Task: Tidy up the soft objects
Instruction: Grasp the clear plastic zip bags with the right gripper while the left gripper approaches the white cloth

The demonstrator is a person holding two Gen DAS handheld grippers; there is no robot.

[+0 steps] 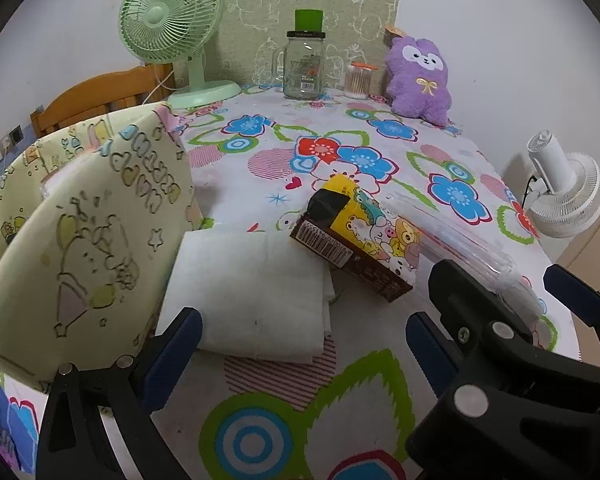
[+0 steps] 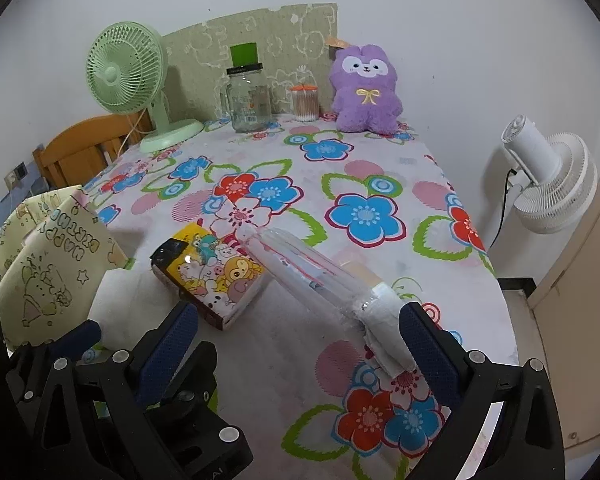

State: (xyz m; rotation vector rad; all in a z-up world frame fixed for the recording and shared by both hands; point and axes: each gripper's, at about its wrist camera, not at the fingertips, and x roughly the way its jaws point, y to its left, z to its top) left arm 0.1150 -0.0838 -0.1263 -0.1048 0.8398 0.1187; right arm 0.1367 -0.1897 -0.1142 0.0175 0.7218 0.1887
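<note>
Your left wrist camera sits low over the near edge of the flowered table [image 1: 339, 360], facing along it toward the back wall, with the yellow bag [image 1: 80, 240] close on its left. Your right wrist camera looks the same way from a little further right and slightly higher. Both views share the cartoon-printed box [image 1: 359, 240] [image 2: 216, 276] at mid-table, plus the green fan [image 1: 168, 28] [image 2: 124, 68], glass jar [image 1: 301, 66] [image 2: 246, 100] and purple plush [image 1: 417, 76] [image 2: 365, 90] far back.
</note>
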